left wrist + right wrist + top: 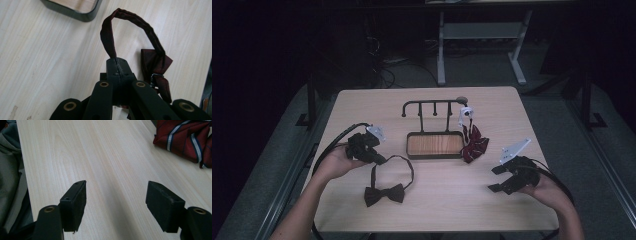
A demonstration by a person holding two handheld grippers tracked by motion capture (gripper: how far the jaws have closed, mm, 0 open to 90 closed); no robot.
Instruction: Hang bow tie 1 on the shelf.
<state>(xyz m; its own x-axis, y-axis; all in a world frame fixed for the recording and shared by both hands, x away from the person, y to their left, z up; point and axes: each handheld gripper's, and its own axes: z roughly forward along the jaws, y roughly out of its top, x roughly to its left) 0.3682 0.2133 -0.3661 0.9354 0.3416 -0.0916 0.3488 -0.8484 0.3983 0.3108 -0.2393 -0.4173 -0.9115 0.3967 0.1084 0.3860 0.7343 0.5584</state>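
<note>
Care with the strap comes first: the left hand-held gripper [117, 65] is clenched on the neck strap [132, 20] of the dark bow tie [384, 194], whose bow lies flat on the desk [447, 200] in front of the rack [432, 107]. Judging by that grip, the step is to lift the tie and hang its loop on a peg. A slow, straight lift should keep the thin band from slipping out of the pads, and the loop should stay open so it can drop over a peg rather than snag. The right hand-held gripper [116, 205] is released, jaws wide apart over bare wood, near the striped tie [186, 137] that rests beside the rack's tray [434, 145].

Pale wood grain covers the desk. Beyond it the room is dark, with grey flooring, cables and another desk's white legs.
</note>
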